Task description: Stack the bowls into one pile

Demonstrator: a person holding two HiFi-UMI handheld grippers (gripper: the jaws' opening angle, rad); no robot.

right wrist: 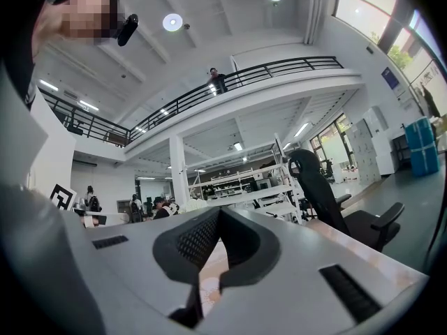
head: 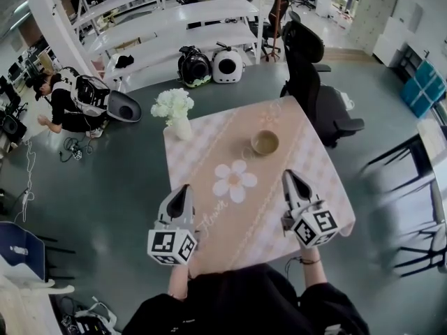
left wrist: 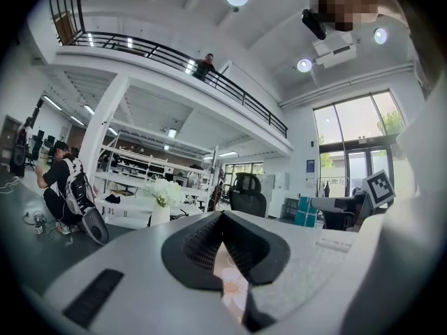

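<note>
The left hand-held gripper (head: 183,188) is held over the near edge of the surface (head: 202,152), jaws together on nothing. The bowl (head: 265,142) is seen ahead and rightward, nearer the right hand-held gripper (head: 289,176), likewise closed and empty. Script on the cloth (head: 230,155) cannot be read

brown bowl pile (head: 265,142) sits upright on the table's far side.
</note>
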